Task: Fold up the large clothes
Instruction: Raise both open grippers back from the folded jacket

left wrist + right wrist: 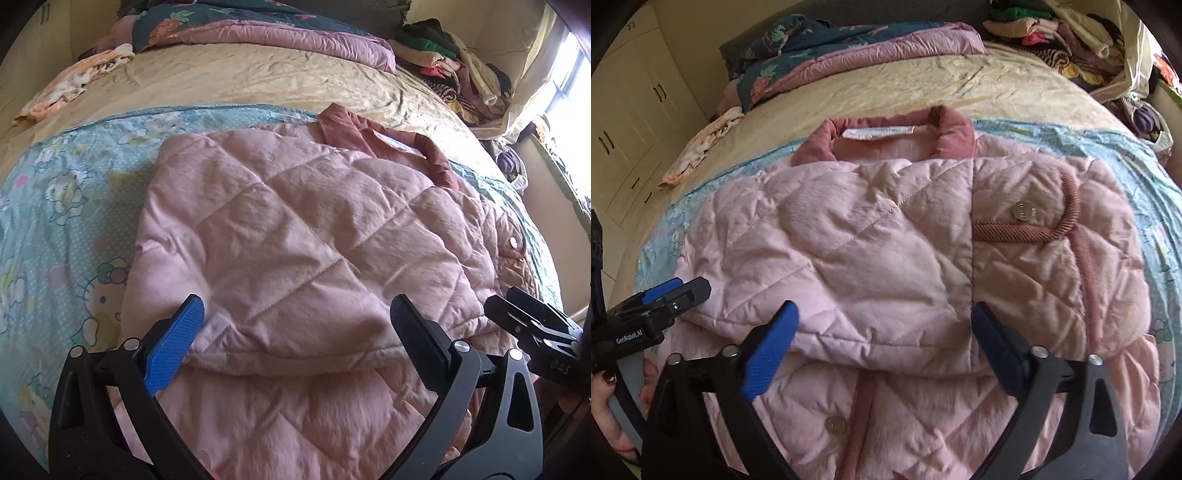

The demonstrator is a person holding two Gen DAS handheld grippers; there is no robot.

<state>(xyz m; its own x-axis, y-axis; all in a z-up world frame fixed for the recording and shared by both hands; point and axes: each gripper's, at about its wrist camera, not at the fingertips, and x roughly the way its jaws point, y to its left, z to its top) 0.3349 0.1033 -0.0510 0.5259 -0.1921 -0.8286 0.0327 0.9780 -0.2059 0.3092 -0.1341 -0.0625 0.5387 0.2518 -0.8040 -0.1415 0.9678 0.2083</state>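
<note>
Left wrist view: left gripper (295, 317) is hovering with its fingers spread wide over the pale pink quilted jacket (295, 229), gripping nothing. Jacket is lying flat on the light blue cartoon-print sheet (66, 206), one side folded inward across the body, dusty-rose collar (369, 136) pointing toward the far side of the bed. Right gripper (532, 325) is showing at the right edge, near the jacket's hem.

Right wrist view: right gripper (882, 325) is also sitting spread apart above the folded panel's lower edge, empty. Left gripper (665, 295) is poking in from the left, just beside the jacket (886, 240). Pile of mixed clothes (1071, 33) is lying at the far right corner; beige crumpled bedspread (905, 85) is lying beyond the collar (882, 129).
</note>
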